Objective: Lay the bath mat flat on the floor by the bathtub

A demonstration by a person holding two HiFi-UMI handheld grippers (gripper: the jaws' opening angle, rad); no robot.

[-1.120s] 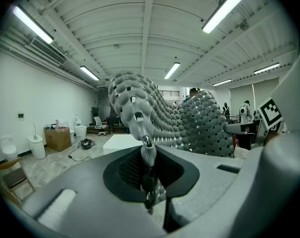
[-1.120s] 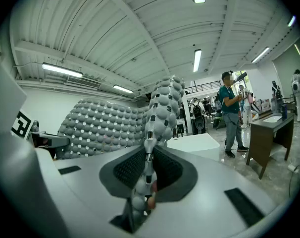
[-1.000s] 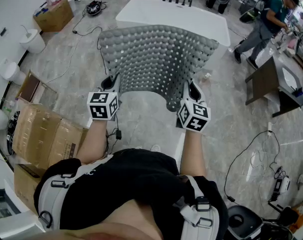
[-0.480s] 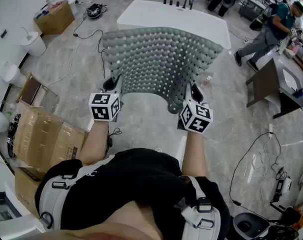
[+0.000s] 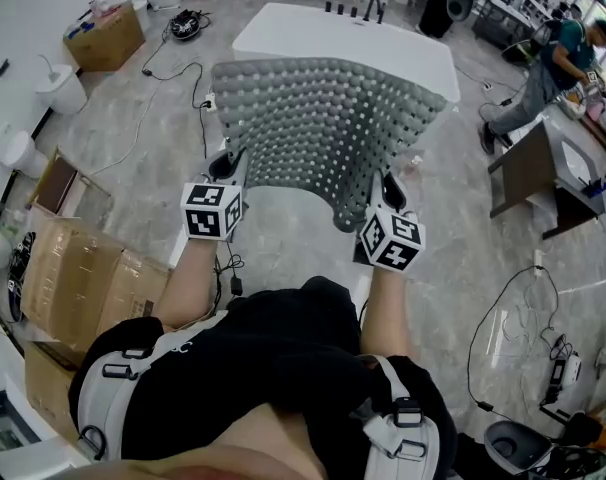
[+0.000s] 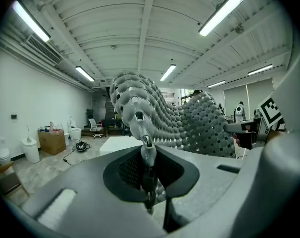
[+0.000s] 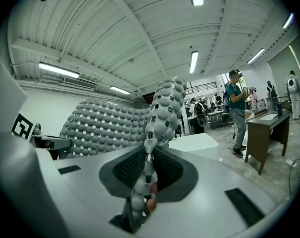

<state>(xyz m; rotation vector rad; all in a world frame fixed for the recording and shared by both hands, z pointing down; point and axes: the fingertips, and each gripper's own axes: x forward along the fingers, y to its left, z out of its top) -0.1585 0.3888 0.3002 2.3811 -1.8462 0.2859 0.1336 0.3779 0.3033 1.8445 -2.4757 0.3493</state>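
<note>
**Bath mat held up in both tongs, clear of the floor, in front of the tub**

- Bath mat point(image 5: 323, 128): grey, covered in rounded bumps with small holes between them. It hangs spread out in the air between the two tongs and bows upward in the middle. In the head view its far edge overlaps the near side of the white bathtub point(image 5: 348, 38). It does not lie on the floor.
- Left tongs point(image 5: 226, 163): closed down to a narrow gap on the mat's near left corner. The left gripper view shows the mat's edge pinched between the jaws, with the sheet rising and curling away to the right.
- Right tongs point(image 5: 390, 186): likewise clamped on the near right corner. The right gripper view shows a bumpy strip of mat running down between the jaws, with the rest of the sheet off to the left.
- The two tongs sit at about the same height, well apart, each with its marker cube facing the head camera.
- Floor point(image 5: 283, 238): grey marbled tile. Bare tile shows below the mat's near edge.
- Surroundings: flattened cardboard boxes point(image 5: 83, 278) at left; a black cable point(image 5: 178, 68) trailing across the tile beyond the mat's left side; a brown worktop point(image 5: 523, 173) at right; a person point(image 5: 558, 63) in a teal top standing beyond it, far from the mat.
</note>
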